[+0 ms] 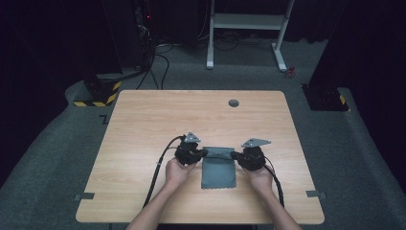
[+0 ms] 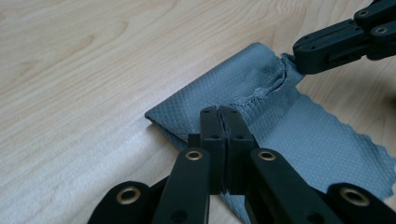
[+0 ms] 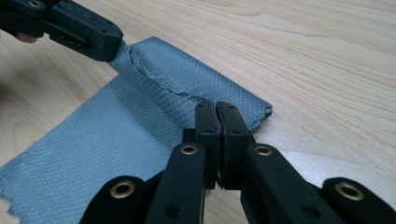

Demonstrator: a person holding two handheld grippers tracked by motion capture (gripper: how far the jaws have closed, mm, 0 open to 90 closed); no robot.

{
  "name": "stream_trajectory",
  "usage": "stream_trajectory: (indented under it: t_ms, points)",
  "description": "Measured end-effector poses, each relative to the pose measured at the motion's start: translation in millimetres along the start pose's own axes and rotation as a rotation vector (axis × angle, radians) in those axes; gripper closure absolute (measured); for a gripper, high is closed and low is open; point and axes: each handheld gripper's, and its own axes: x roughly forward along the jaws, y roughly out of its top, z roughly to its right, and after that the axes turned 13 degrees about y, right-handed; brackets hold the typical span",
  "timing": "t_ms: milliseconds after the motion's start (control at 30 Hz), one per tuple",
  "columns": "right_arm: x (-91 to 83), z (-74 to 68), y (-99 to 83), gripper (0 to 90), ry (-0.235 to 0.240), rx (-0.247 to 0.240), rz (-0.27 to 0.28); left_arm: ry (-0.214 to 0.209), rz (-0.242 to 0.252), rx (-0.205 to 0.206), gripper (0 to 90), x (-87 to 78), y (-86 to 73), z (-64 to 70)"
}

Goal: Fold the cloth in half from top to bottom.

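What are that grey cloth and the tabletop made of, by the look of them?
The grey cloth looks like a thin woven microfibre, matt: a fine diamond weave, a zigzag-cut edge, and it puckers where the left gripper and right gripper pinch it. The table looks like pale wood-grain laminate, smooth with a faint sheen, though solid wood cannot be ruled out.

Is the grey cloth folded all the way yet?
Partly. The grey cloth already looks doubled over. The left gripper and right gripper are each pinching its far edge, jaws shut. Its zigzag near edge remains flat, so another fold probably comes next.
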Motion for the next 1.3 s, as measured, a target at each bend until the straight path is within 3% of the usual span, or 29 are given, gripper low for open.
stream_trajectory:
  t_ms: [200,400,733,1067,1300]
  points:
    - [-1.0,-8.0,-6.1,88.5,-0.003,-0.047,-0.023,-0.014,0.002,-0.004,88.7,-2.2,-8.3,3.6]
    - [-3.7,-10.0,-13.1,88.5,0.010,-0.036,-0.015,-0.012,0.007,0.016,88.7,-6.0,-12.8,9.2]
    - [-6.8,-14.9,-19.1,88.5,0.023,-0.048,0.001,-0.009,0.037,0.007,88.8,-14.0,-20.5,15.3]
    - [-10.8,-16.9,-21.9,88.5,0.033,-0.042,0.004,-0.032,0.022,-0.009,88.8,-13.6,-25.8,18.2]
    - [-13.5,-20.4,-27.4,88.5,0.044,-0.052,0.013,-0.041,0.028,0.003,88.9,-18.0,-30.6,20.7]
